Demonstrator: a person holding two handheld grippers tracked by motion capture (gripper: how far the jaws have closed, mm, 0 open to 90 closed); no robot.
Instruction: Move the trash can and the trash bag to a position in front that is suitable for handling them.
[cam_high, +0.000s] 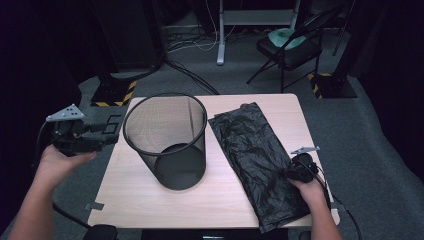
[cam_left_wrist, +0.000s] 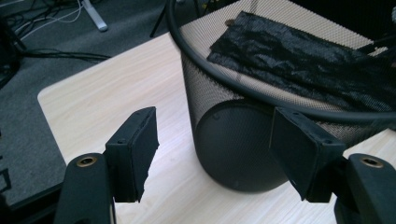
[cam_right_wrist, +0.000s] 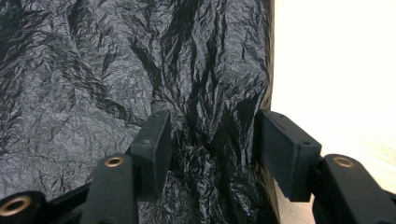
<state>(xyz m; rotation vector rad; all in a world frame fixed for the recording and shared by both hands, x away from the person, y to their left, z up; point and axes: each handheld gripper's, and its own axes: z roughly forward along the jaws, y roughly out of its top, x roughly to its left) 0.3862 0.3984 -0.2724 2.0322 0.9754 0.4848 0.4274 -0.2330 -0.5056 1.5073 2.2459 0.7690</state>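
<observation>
A black wire-mesh waste bin stands upright at the middle left of the light wooden table. A flat, crinkled black plastic bag lies to its right and reaches the front edge. My left gripper hovers off the table's left edge, raised and pointing at the bin. In the left gripper view my left gripper is open and empty, with the bin beyond it. My right gripper rests low on the bag's right edge. Its jaws stand open astride a ridge of the bag.
Grey carpet surrounds the table. A black folding chair stands at the back right. Cables run across the floor behind, and stand bases with yellow-black tape sit near the table's far corners. Bare tabletop lies right of the bag.
</observation>
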